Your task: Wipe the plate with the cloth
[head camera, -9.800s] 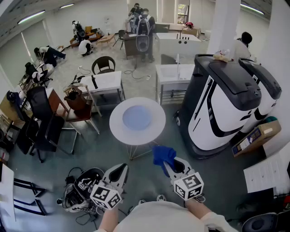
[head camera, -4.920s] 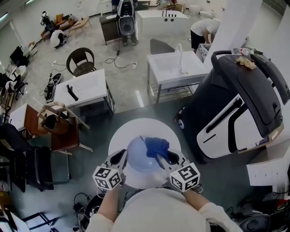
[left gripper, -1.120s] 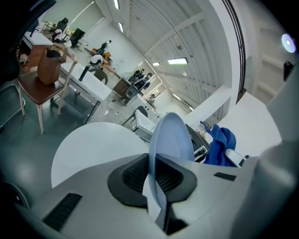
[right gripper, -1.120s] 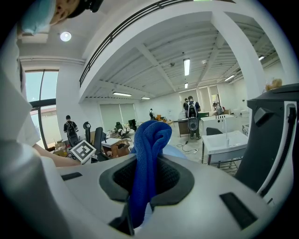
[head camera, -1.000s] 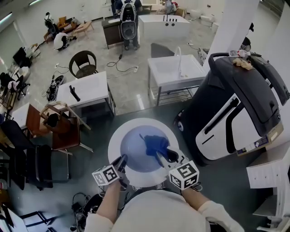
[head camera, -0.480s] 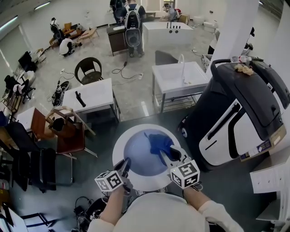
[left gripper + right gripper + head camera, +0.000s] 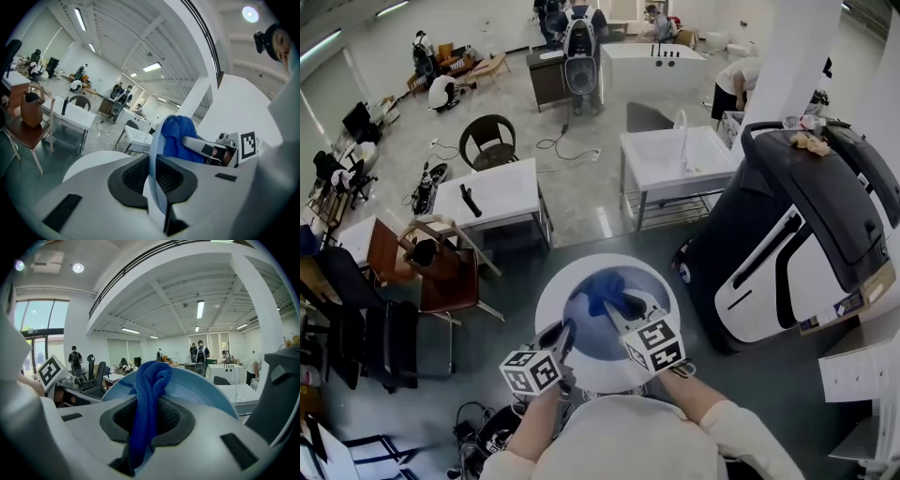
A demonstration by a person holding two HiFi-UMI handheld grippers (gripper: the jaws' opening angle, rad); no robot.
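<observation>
The left gripper [image 7: 157, 182] is clamped on the near-left rim of the plate [image 7: 197, 387], which is held tilted over the round white tabletop [image 7: 546, 302]. The right gripper [image 7: 145, 425] grips the blue cloth [image 7: 147, 390] against the plate's face.
</observation>
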